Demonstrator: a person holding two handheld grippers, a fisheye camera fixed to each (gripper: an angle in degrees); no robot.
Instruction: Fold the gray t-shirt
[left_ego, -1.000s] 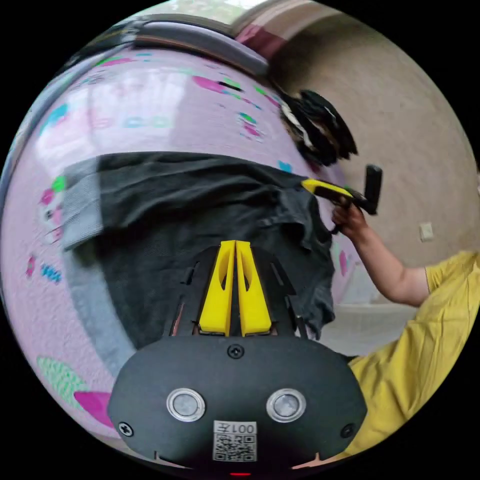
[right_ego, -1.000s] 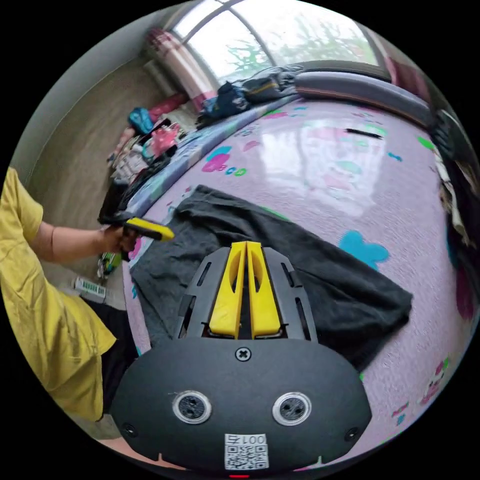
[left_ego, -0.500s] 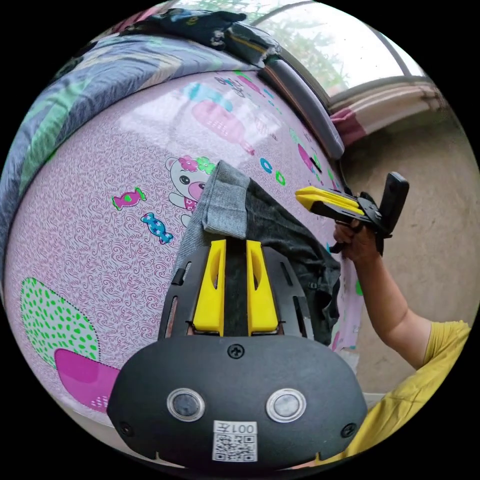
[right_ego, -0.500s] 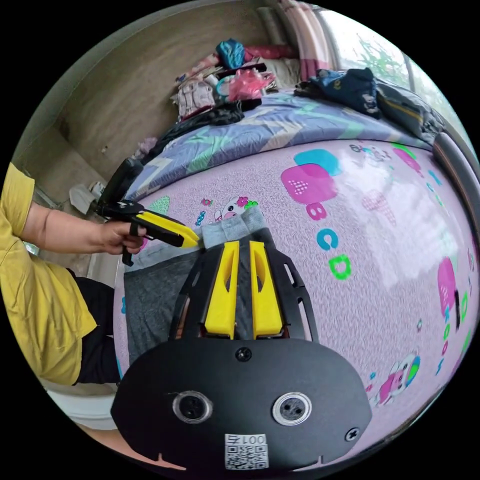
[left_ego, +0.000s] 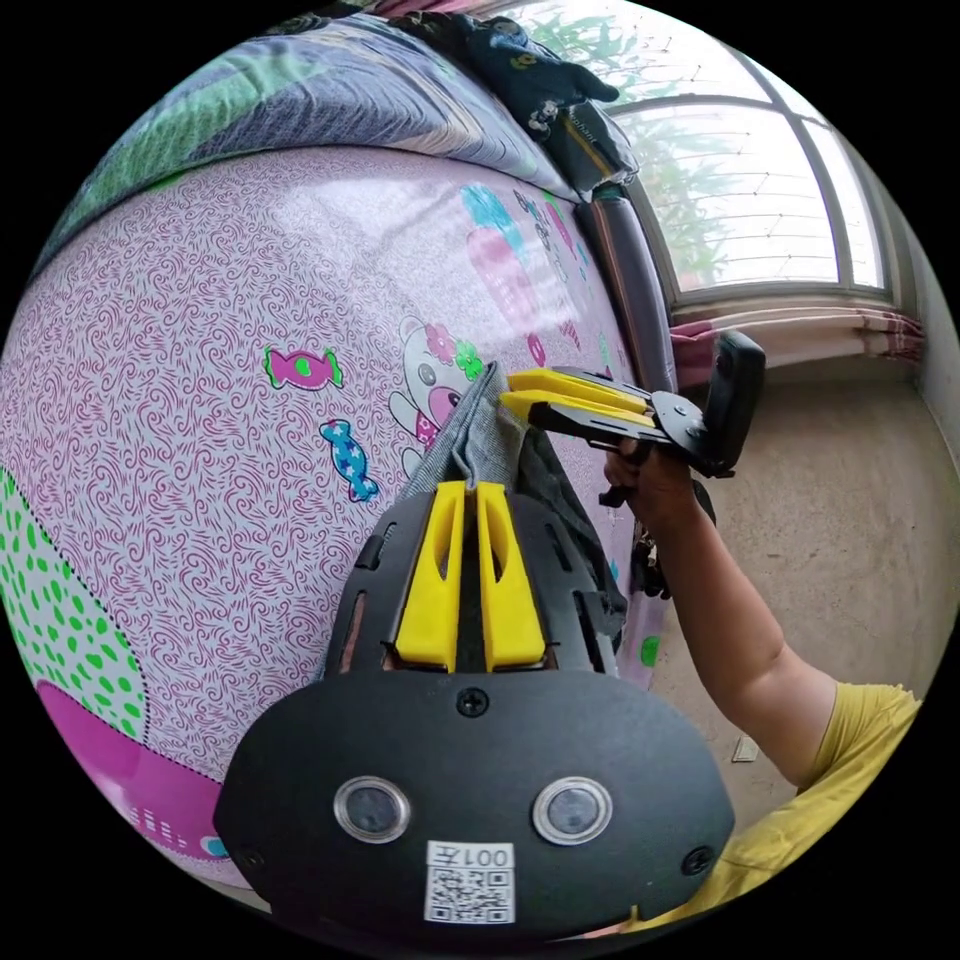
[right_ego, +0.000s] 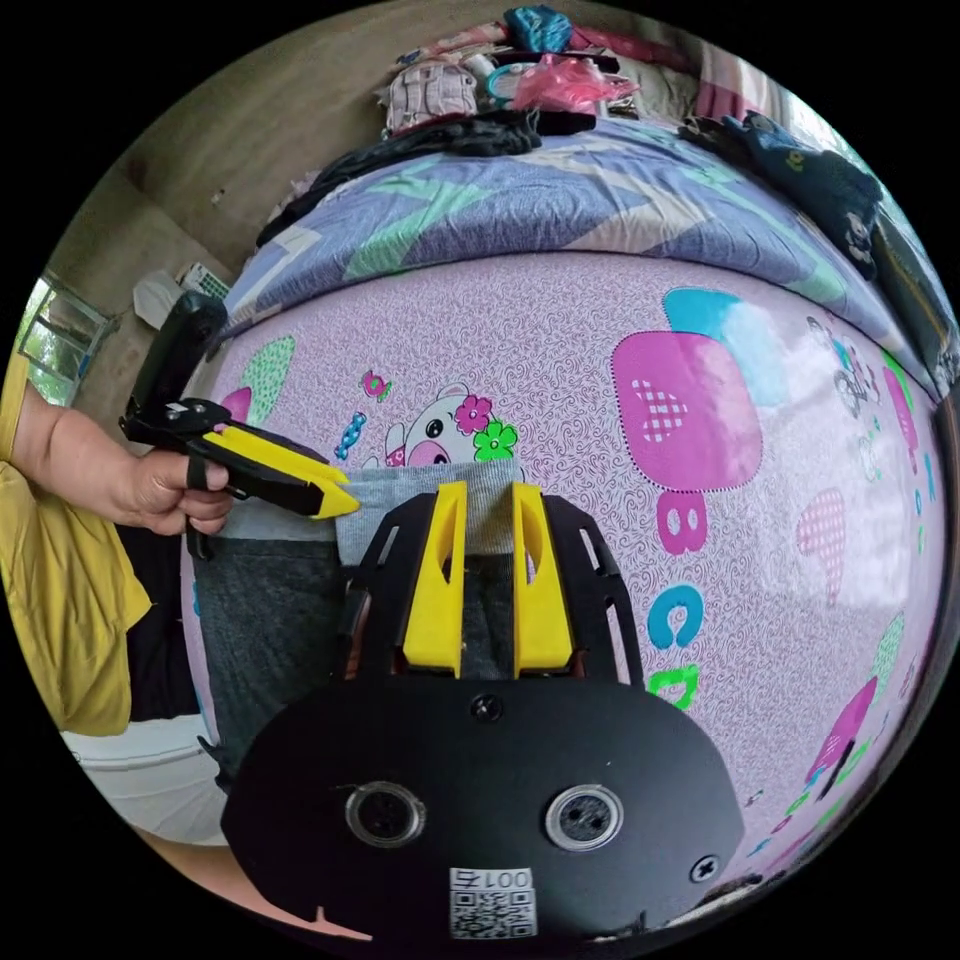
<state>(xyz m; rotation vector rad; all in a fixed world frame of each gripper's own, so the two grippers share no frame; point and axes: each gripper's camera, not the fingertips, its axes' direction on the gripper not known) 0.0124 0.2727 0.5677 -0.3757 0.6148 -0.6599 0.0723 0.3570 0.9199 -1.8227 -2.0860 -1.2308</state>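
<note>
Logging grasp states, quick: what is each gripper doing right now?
Left gripper: shut on the gray t-shirt, pinching its light hem edge.
Right gripper: open, jaws apart over the shirt's hem, gripping nothing.

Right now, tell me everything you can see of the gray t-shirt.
The gray t-shirt looks like soft knit, dark gray with a lighter gray end band. It lies folded into a long strip on the pink patterned mat, its near part hanging over the edge. The left gripper is closed at the band; the right gripper is parted over it.
</note>
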